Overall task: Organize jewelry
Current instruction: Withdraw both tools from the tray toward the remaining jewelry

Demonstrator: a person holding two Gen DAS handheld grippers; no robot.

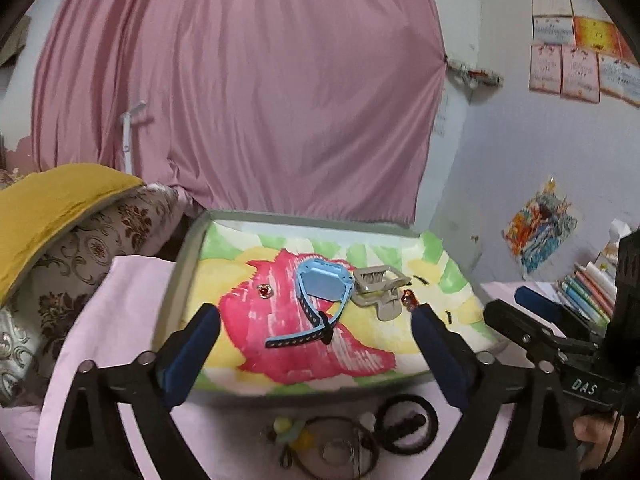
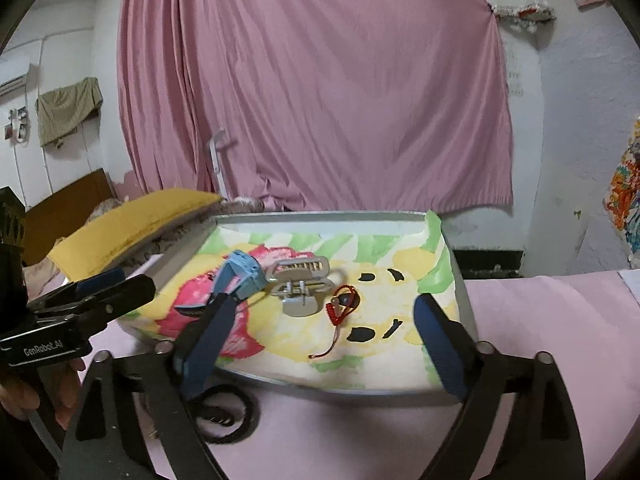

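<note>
A grey tray (image 1: pixel 188 256) lined with a painted sheet holds a light blue watch (image 1: pixel 320 300), a beige claw clip (image 1: pixel 378 288), a small red stud (image 1: pixel 264 291) and a red cord piece (image 1: pixel 409 299). My left gripper (image 1: pixel 316 344) hovers open over the tray's near edge, the watch beyond its fingers and nothing between them. In the right wrist view the same tray (image 2: pixel 320 214) shows the watch (image 2: pixel 240 276), the clip (image 2: pixel 300 284) and the red cord (image 2: pixel 342 308). My right gripper (image 2: pixel 324 344) is also open and empty.
Black hair ties (image 1: pixel 408 424) and thin rings (image 1: pixel 336 440) lie on the pink cloth in front of the tray; one tie (image 2: pixel 224 412) lies under the right gripper's left finger. A yellow cushion (image 1: pixel 60 204) sits left, books (image 1: pixel 584 288) right. A hand (image 2: pixel 24 392) holds the left gripper (image 2: pixel 120 284).
</note>
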